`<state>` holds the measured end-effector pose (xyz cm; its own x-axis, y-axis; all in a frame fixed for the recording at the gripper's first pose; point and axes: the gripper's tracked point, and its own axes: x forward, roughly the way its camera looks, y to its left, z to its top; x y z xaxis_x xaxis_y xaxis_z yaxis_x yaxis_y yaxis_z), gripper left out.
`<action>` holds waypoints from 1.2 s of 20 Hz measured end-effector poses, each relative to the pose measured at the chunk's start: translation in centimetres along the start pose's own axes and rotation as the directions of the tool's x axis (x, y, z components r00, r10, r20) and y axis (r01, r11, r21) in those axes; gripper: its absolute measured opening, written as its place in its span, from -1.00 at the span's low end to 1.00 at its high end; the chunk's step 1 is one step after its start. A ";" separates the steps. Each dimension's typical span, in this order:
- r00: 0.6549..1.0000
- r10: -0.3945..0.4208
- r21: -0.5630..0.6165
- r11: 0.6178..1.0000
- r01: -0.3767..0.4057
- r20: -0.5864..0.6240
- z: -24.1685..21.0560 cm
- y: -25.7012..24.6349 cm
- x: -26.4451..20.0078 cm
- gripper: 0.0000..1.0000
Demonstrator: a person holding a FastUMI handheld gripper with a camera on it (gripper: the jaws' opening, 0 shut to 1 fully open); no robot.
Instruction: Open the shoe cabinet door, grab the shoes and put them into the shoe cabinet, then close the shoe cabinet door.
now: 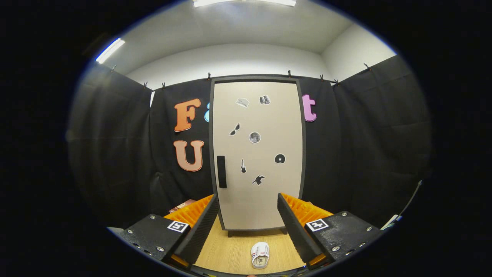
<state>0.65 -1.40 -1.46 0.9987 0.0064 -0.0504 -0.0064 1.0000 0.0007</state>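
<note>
Ribbed claw (248, 215) agape before flat door (256, 154)

Wooden floor (230, 254): cabinet (256, 154), shoe (260, 254)

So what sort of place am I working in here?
Likely a staged recording booth, not a home: black cloth wall clipped up behind a lone shoe cabinet, one shoe on the wood floor between the open gripper fingers.

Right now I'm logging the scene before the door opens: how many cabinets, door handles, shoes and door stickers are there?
Shoe cabinet: 1, door shut
Door handle: 1
Shoe: 1, on the floor between the open gripper fingers
Door stickers: 7
Total: 10
</note>
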 end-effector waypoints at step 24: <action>0.993 0.096 0.029 0.995 -0.099 0.075 -0.3 7.8 16.2 0.90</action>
<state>16.80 6.46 -2.60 0.9944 0.1024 0.0254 -0.1032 0.9940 0.0349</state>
